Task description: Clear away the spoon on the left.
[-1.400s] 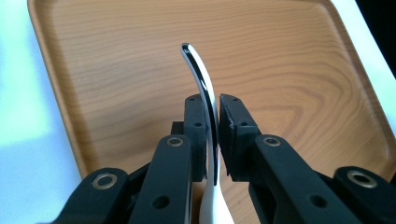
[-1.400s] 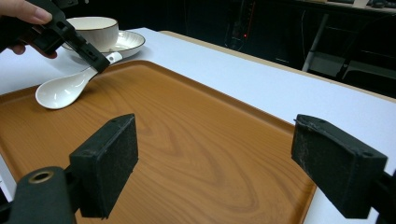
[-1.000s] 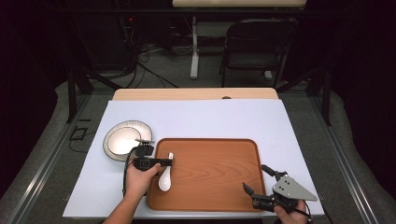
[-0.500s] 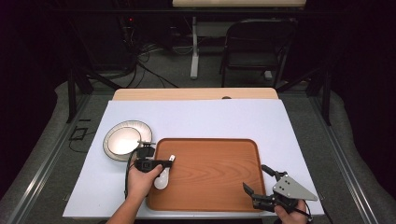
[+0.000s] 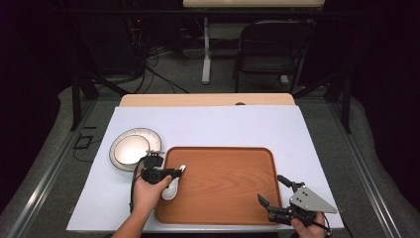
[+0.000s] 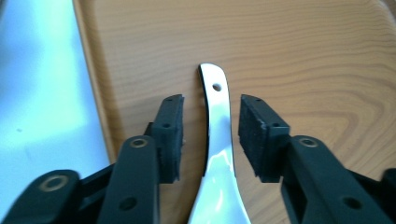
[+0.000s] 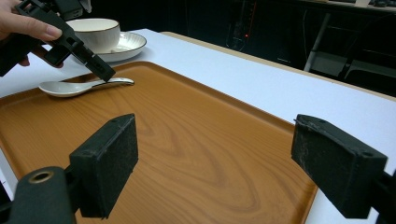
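A white sheet covers most of the surface (image 5: 218, 124), with a strip of bare pale wood along its far edge. On the near half lies a brown wooden tray (image 5: 223, 183) with a raised rim; in the right gripper view it (image 7: 187, 140) spreads out under the camera, wood grain plain.

Left of the tray, on the sheet, stands a white plate (image 5: 130, 148); the right gripper view shows a white bowl (image 7: 95, 32) sitting on that plate (image 7: 123, 46).

The right tongs (image 5: 277, 191) hover at the tray's near right corner, held by a hand at the bottom edge, jaws spread wide with nothing between them.

The left tongs (image 5: 173, 172) sit at the tray's left edge in the person's left hand (image 5: 148, 191). Their jaws stand narrowly apart on either side of the handle of a white ceramic spoon (image 6: 217, 140), not touching it on either side.

The spoon (image 5: 171, 188) lies flat on the tray near the left rim, its bowl toward the near side; its handle end has a small hole.
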`<state>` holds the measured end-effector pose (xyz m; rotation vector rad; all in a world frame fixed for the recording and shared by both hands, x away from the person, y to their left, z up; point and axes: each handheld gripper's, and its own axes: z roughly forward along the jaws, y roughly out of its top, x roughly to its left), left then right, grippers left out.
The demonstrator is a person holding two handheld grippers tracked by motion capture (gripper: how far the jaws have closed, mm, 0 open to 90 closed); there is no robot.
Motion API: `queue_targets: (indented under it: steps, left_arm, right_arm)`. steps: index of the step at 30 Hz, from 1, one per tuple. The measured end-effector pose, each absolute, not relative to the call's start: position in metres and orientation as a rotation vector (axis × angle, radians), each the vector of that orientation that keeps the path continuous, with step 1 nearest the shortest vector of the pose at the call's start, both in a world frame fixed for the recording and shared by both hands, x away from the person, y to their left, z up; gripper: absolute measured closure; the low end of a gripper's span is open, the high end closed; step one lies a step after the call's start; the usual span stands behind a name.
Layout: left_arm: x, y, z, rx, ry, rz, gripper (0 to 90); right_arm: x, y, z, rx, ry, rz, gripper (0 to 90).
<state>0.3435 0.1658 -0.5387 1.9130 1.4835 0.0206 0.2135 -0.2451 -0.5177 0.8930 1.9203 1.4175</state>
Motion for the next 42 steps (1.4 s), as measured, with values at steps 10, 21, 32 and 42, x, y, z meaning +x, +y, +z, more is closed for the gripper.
queue_targets:
  steps: [10,21,32,42]
  left_arm:
    - [0.338,0.171,-0.528,1.909,1.428,0.141,46.3]
    - [0.334,0.177,-0.515,1.899,1.394,0.194,44.3]
    - [0.326,0.189,-0.483,1.854,1.309,0.335,41.3]
    - [0.308,0.210,-0.459,1.797,1.171,0.516,39.7]
  right_arm:
    - [0.214,-0.245,-0.518,0.892,1.921,1.417,14.2]
    - [0.215,-0.247,-0.519,0.919,1.917,1.422,14.3]
    - [0.215,-0.247,-0.519,0.917,1.915,1.423,14.2]
    - [0.213,-0.246,-0.519,0.909,1.917,1.417,14.2]
